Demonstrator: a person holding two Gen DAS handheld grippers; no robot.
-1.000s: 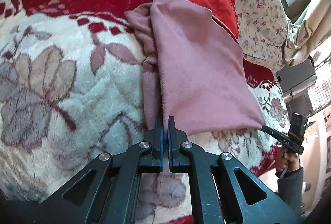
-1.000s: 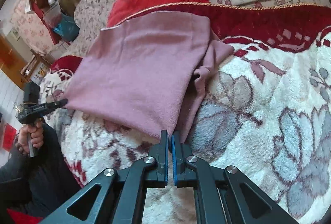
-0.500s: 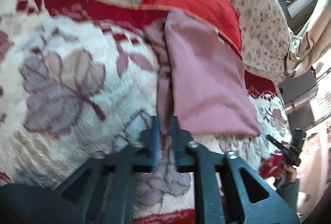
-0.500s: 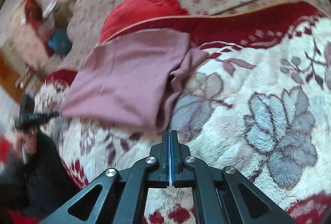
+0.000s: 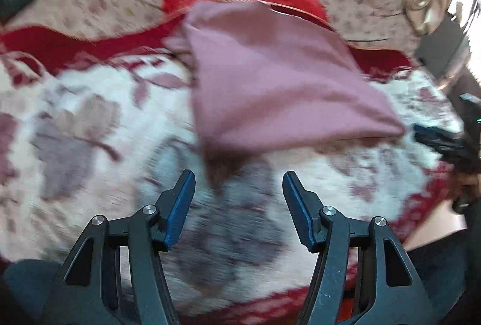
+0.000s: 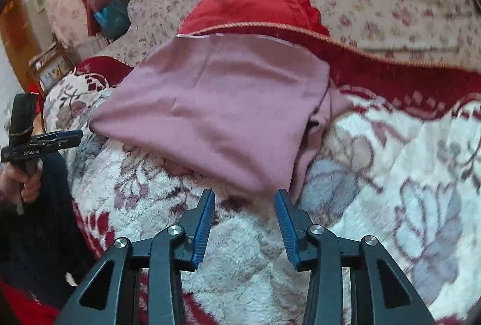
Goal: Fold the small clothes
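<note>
- Right wrist view: my right tongs gape wide, empty, the pink cloth lying on the blanket just ahead at 12 o'clock, its near corner almost between the tips.
- My left tongs also gape, empty; the cloth's corner lies at 12 o'clock, long axis toward 1 o'clock.
- I judge the right nearer.

garment on blanket (pillow behind)

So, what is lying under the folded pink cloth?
The pink cloth lies on the floral fleece blanket; its far edge reaches the blanket's dark red border, beside a red cushion. More pink layers stick out at one side. Anything else beneath is covered.
</note>
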